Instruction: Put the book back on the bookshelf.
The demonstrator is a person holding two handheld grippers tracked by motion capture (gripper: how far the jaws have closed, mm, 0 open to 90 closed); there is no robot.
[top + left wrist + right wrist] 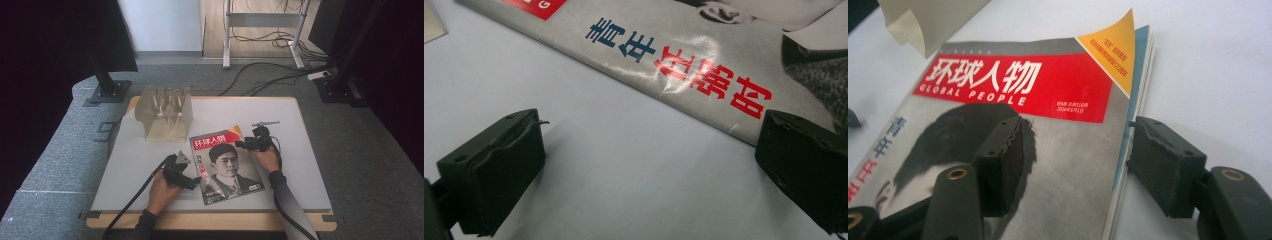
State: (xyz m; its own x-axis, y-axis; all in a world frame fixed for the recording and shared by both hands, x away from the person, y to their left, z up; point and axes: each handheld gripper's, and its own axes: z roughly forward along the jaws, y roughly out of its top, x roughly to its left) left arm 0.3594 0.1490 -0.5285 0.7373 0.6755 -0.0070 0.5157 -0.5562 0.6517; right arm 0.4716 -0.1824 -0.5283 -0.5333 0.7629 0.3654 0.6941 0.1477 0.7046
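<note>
A magazine [226, 167] lies flat at lower centre of the white table [300, 165], below a slotted wooden rack [165, 114] at upper left. The right gripper [1075, 160], jaws spread, straddles the page edge near the top corner, seemingly ready to pinch it. The left gripper [649, 165], also spread wide, sits at the spine edge, probably to steady the magazine.

Soft even daylight, dark vignetted corners, glare on the glossy magazine [704, 65].
</note>
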